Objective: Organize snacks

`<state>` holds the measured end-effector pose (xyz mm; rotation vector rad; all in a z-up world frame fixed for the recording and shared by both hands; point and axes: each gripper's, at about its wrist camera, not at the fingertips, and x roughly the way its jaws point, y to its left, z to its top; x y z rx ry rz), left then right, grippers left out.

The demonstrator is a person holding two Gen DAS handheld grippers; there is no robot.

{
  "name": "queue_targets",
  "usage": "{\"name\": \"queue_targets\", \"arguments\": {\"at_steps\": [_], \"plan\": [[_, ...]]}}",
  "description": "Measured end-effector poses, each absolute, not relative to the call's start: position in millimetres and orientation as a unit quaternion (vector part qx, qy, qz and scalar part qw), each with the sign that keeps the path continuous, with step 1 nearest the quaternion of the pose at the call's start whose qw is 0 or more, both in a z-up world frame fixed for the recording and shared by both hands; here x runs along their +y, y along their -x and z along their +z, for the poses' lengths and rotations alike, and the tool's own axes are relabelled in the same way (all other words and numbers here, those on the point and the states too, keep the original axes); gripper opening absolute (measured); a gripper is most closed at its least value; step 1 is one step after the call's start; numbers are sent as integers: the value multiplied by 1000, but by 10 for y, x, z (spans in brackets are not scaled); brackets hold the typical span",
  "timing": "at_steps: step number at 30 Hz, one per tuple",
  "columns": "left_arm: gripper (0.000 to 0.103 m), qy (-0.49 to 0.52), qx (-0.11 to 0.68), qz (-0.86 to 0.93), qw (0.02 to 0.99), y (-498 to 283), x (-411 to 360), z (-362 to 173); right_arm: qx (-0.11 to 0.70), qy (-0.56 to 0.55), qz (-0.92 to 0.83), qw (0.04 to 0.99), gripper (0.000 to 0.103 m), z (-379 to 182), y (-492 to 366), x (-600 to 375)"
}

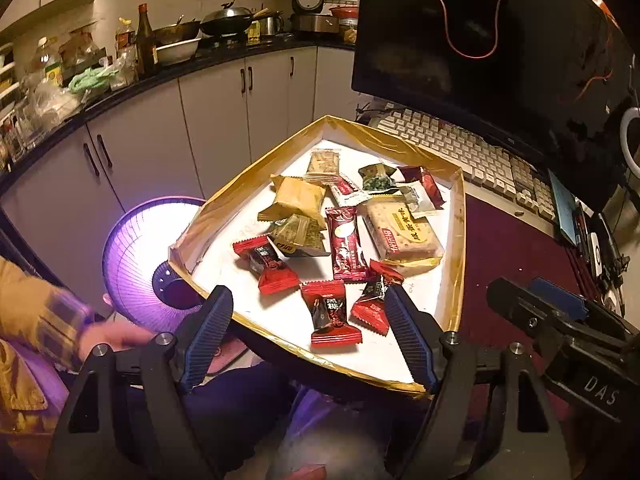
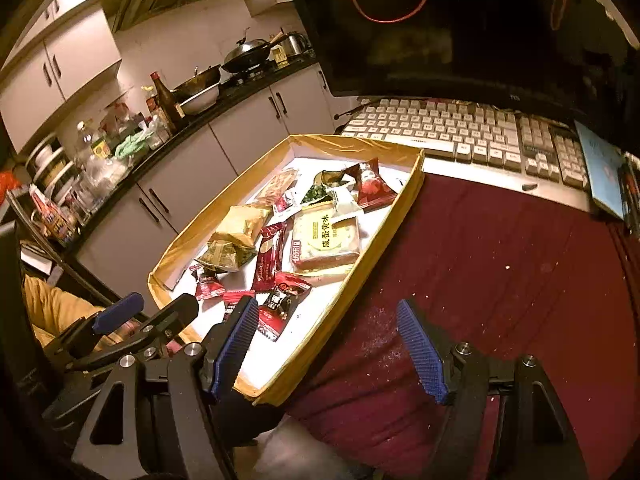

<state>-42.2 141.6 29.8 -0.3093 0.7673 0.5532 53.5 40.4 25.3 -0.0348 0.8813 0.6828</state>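
A gold-rimmed tray (image 1: 456,240) on a maroon mat (image 2: 500,260) held the snacks: red candies (image 1: 276,266), a cracker pack (image 1: 400,228) with Chinese print, olive packets (image 1: 298,196). The left gripper (image 1: 310,320) stood spread over the tray's near corner, empty; the right gripper (image 2: 326,336), marked "DAS", stood spread astride the tray's right rim, empty. A keyboard (image 2: 460,132) and monitor (image 1: 480,40) lay beyond; a purple fan (image 1: 140,248) stood left.
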Motion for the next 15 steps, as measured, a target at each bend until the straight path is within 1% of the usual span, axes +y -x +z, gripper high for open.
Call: {"name": "queue_targets", "arguments": {"at_steps": [15], "plan": [[78,154,370,259,879,408,1426,309,409,31,324,853,74,260,-508,414]]}}
